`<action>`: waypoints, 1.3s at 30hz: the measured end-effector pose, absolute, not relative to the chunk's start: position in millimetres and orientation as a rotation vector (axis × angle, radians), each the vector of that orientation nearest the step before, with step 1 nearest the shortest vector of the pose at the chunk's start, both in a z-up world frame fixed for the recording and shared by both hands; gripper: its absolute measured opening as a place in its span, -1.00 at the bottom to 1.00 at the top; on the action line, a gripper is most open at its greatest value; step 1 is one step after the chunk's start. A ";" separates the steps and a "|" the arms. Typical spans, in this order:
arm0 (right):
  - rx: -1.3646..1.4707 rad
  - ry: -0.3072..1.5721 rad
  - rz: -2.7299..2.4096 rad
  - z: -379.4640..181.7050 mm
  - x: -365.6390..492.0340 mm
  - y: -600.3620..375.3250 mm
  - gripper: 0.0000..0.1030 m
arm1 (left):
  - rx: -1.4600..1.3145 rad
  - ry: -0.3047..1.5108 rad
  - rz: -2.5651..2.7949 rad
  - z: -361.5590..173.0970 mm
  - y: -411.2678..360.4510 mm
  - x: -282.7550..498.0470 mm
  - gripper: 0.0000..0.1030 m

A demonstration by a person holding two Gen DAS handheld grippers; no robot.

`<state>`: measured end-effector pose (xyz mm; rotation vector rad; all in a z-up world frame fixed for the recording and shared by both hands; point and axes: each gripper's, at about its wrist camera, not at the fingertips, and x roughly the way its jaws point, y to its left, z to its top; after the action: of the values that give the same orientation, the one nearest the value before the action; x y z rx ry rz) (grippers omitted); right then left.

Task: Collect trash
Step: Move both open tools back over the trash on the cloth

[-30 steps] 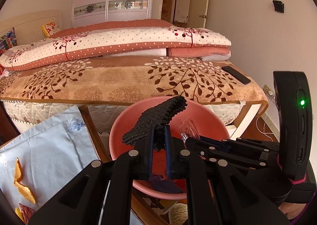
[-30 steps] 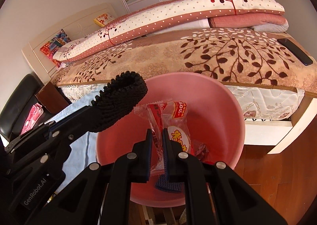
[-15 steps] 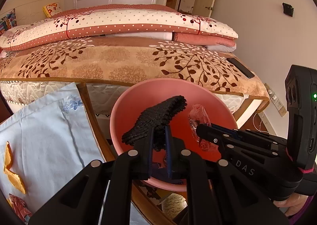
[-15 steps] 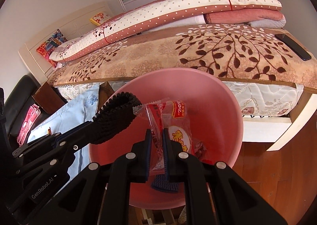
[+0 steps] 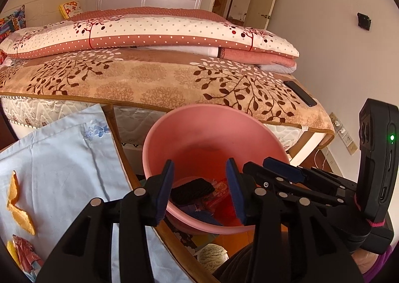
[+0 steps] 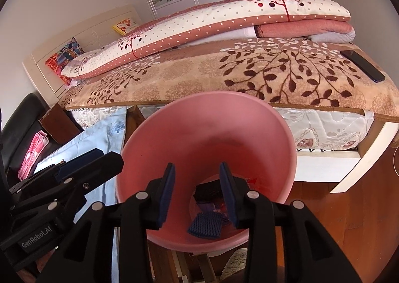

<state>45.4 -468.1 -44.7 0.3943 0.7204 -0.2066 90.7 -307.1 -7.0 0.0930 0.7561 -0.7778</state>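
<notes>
Here both grippers, left [image 5: 199,187] and right [image 6: 197,189], are held over the bin [image 5: 159,138] with jaws opening and empty, so the trash [image 5: 192,189] lies inside it.

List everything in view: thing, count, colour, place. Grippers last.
bin: one, pink, on the floor beside the table, below both grippers
black pad: one, black, in the bin
snack wrapper: one, red and white, in the bin
blue pad: one, dark blue, at the bin's bottom
tablecloth: one, pale blue, on the table to the left
orange peel: a few pieces, orange, on the tablecloth
crumpled wrapper: one, red, on the tablecloth near the peel
bed: one, tan leaf-print blanket, behind the bin
folded quilt: one, white and red-brown dotted, on the bed
phone: one, black, at the bed's right edge
left gripper: black, jaws opening, nothing between them
right gripper: black, jaws opening, nothing between them
</notes>
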 end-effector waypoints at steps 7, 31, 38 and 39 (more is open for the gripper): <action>0.370 0.668 -0.137 -26.2 30.6 -443.5 -0.29 | 0.090 0.691 -0.734 11.4 -280.3 73.1 -0.16; 0.247 0.686 0.168 -13.3 28.7 -296.3 -0.29 | 0.114 0.588 -0.375 16.5 -115.6 41.3 -0.16; 0.220 0.729 0.242 -23.8 38.0 -265.2 -0.29 | 0.072 0.649 -0.264 -2.1 -55.8 46.0 -0.16; 0.217 0.733 0.251 -24.8 38.8 -262.4 -0.29 | 0.064 0.661 -0.251 -5.5 -47.5 46.3 -0.16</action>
<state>38.8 -262.4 -24.8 0.2172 0.7332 0.2512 46.3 -47.5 -5.5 0.0636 0.6612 -0.2507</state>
